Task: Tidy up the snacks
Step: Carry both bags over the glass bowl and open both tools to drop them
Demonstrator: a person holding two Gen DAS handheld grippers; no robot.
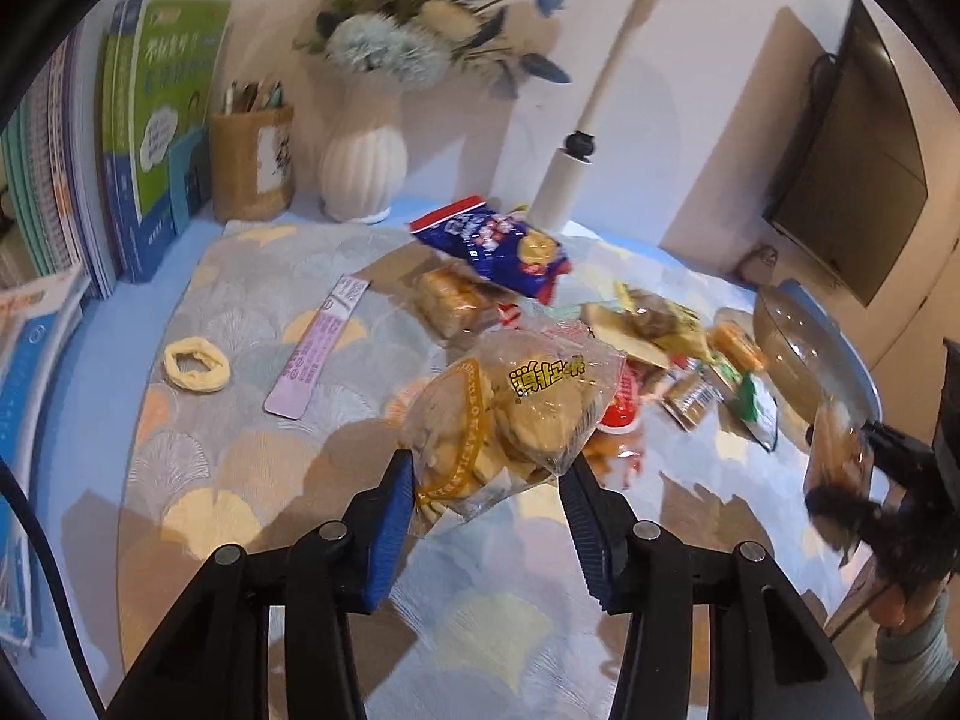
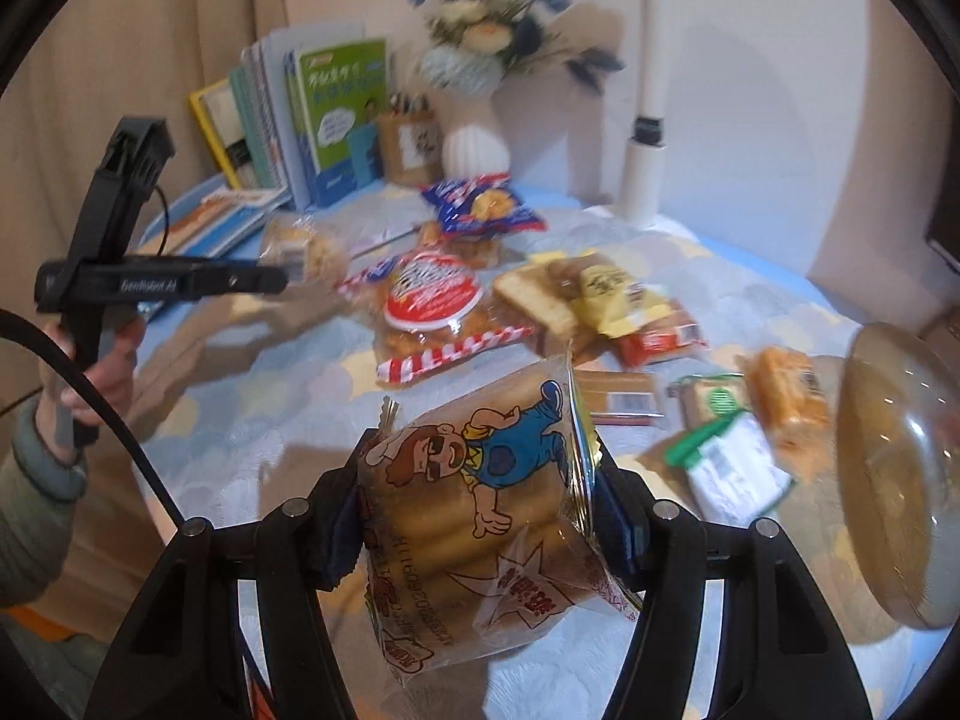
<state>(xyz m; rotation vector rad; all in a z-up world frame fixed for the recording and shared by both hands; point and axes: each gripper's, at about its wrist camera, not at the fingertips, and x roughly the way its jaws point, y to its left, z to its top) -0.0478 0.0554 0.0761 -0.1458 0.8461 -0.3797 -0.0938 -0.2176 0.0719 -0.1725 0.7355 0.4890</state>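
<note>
My left gripper (image 1: 489,468) is shut on a clear bag of round biscuits (image 1: 510,414), lifted above the patterned tablecloth (image 1: 240,468). In the right wrist view my right gripper (image 2: 483,456) is shut on a clear packet of brown bread sticks with a cartoon figure (image 2: 474,516), also off the table. Behind both lies a pile of snacks: a blue bag (image 1: 498,246), a red-and-white bag (image 2: 432,306), toast slices (image 2: 534,294) and several small packets. The left gripper (image 2: 282,276) with its biscuit bag (image 2: 306,246) shows blurred at the left of the right wrist view.
A clear glass bowl (image 2: 888,480) stands at the right. At the back are books (image 1: 150,138), a pen holder (image 1: 252,168), a white vase with flowers (image 1: 360,168) and a lamp post (image 1: 564,180). A yellow scrunchie (image 1: 197,365) and a pink strip packet (image 1: 318,348) lie on the left.
</note>
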